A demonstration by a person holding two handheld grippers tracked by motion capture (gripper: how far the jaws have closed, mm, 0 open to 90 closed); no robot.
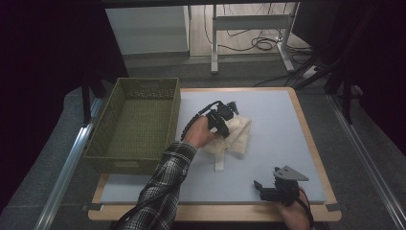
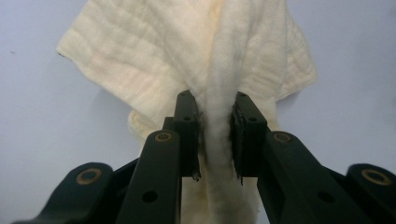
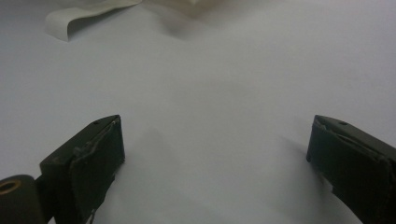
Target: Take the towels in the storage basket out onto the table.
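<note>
Left gripper (image 1: 229, 116) out over mid-table at the end of a plaid-sleeved forearm (image 1: 163, 184), pointing far and down, jaws nearly together and pinched on a fold. Right gripper (image 1: 266, 188) low at the near right edge, jaws spread wide, empty.

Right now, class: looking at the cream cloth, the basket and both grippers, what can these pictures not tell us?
- cream cloth: in the high view, the left gripper and hand cover its near left part.
- Cloth's pinched fold: in the left gripper view, the fingers hide how deep it sits.
- green basket: its near wall hides part of its floor.
- right gripper: the wrist is cut off by the bottom edge.
</note>
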